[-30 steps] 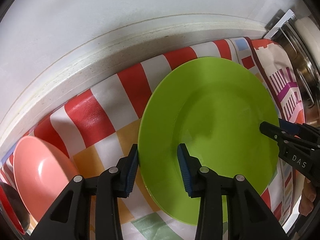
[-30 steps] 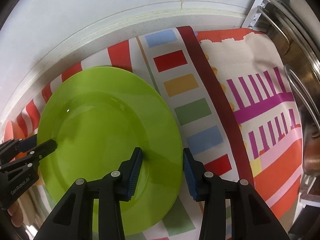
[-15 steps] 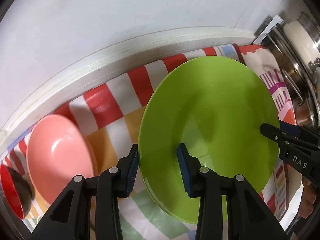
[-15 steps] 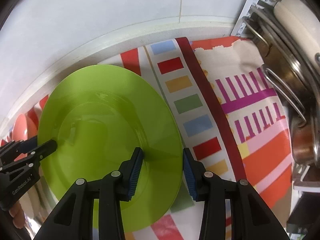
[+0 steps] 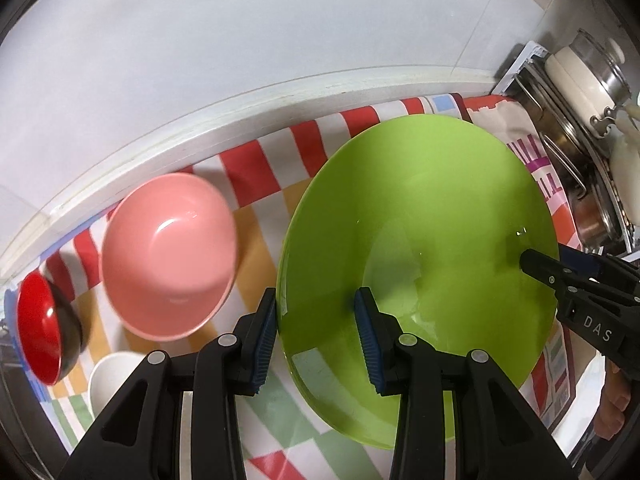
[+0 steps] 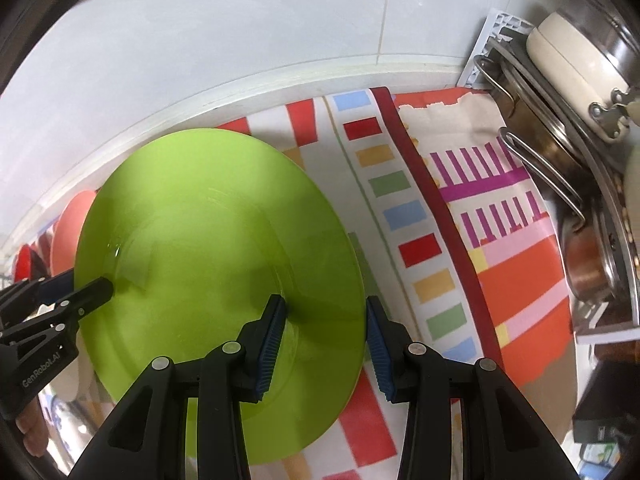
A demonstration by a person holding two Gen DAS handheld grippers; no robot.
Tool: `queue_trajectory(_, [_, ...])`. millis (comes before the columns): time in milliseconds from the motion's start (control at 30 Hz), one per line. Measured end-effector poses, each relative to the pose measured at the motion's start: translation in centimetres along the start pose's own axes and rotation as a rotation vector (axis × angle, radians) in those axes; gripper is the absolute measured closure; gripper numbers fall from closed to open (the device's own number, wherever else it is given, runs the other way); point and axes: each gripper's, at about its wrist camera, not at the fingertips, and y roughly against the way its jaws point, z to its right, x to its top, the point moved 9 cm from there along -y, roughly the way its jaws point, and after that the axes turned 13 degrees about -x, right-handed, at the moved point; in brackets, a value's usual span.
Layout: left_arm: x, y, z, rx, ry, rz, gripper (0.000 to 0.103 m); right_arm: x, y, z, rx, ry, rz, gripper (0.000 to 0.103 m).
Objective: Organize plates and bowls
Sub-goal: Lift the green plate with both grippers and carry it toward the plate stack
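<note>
A large green plate is held off the patterned cloth by both grippers. My left gripper is shut on its left rim, one finger above and one below. My right gripper is shut on its right rim; the plate also fills the right wrist view. A pink bowl sits on the cloth to the left. A red and black bowl and a white bowl lie further left.
A white ledge and tiled wall run along the back. A rack of metal pots and lids stands at the right, also in the left wrist view. The striped cloth stretches right of the plate.
Both grippers have lifted the green plate up and pulled back from the wall. More of the pink bowl, the red bowl, a white bowl and the pot rack have come into view.
</note>
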Motion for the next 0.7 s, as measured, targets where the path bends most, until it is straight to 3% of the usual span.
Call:
queue_trajectory(333, [-3.2,4.1,-1.9,0.013,-0.008,0.035,0.065,-3.0,3.4,-1.9,0.006,-0.001,0.027,0.062])
queue_trajectory(700, [-7.5,9.3,-6.6,0.027,0.027,0.076,0.065,-6.8,7.5,-6.9,0.018,0.034,0.059,0.062])
